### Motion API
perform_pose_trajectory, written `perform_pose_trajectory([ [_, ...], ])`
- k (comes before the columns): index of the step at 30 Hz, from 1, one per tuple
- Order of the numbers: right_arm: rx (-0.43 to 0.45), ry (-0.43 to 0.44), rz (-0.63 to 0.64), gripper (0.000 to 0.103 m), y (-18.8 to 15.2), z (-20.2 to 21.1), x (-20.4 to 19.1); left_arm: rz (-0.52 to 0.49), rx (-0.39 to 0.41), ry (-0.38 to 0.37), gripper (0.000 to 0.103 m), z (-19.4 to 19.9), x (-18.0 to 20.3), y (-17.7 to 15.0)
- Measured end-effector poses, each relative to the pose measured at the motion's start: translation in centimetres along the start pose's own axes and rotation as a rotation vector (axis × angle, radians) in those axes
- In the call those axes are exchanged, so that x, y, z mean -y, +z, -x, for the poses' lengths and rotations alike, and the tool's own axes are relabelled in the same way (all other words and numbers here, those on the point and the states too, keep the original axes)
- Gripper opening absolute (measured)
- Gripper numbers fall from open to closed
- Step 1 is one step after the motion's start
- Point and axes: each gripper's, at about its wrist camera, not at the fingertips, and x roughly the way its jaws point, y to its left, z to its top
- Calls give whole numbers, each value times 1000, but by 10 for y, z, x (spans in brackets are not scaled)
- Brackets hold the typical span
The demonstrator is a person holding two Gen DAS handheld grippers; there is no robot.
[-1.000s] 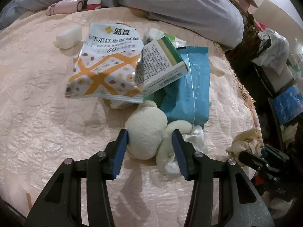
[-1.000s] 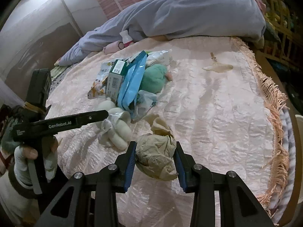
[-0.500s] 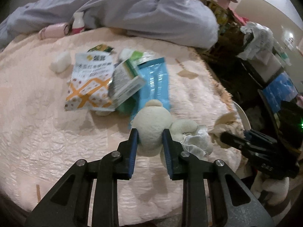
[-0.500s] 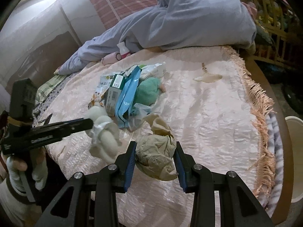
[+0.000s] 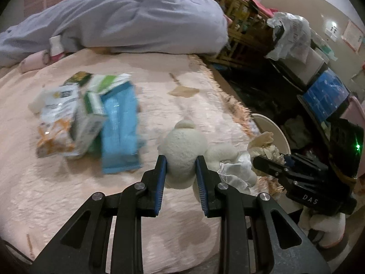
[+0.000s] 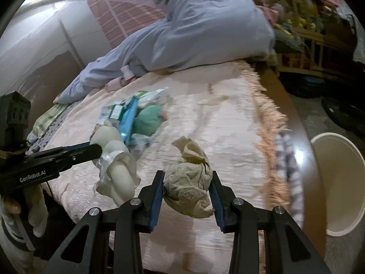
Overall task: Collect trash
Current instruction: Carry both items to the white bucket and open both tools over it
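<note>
Your left gripper (image 5: 180, 167) pinches a cream plush wad (image 5: 186, 146) and your right gripper (image 6: 186, 188) a crumpled tan rag (image 6: 189, 190), both above the bed's (image 6: 228, 137) near edge. Loose tails could snag short of the white bin (image 6: 340, 178).

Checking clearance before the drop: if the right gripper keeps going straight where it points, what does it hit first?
Likely the pink bedspread. The right gripper, shut on the crumpled beige wad, points across bare cover. The white bin sits off to its right, out of line. Depth is unclear.

Black grippers: left gripper (image 5: 180, 171), right gripper (image 6: 187, 188); blue pads, silver screws, white "GenRobot.AI" lettering
</note>
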Motion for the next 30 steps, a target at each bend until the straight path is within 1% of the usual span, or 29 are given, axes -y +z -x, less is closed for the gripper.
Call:
perform_pose_trajectory([
  [9,21,-108,-67,37,-2,23,68,-73,-50,-71,24,-47,68,18],
  [15,37,-209,-137,37,-2,41,130,-93,-80,-136,24,-81,113,37],
  [18,23,-274,-187,37,-6,45,167,-101,-90,-165,24,-100,138,46],
  [19,19,-309,-205,37,-8,45,181,-102,-91,-170,24,-105,144,49],
  [21,14,-344,-245,37,-13,46,201,-103,-93,-179,24,-118,158,54],
  [23,7,-342,-315,37,-22,45,225,-103,-101,-179,24,-133,171,59],
  [26,-20,-371,-374,37,-34,43,248,-104,-118,-180,24,-151,184,63],
  [27,-27,-373,-389,40,-37,43,254,-109,-126,-181,24,-158,191,64],
  [28,-34,-374,-412,46,-41,42,261,-115,-132,-184,24,-163,196,65],
  [30,-49,-391,-456,51,-46,41,274,-126,-138,-200,26,-174,207,68],
])
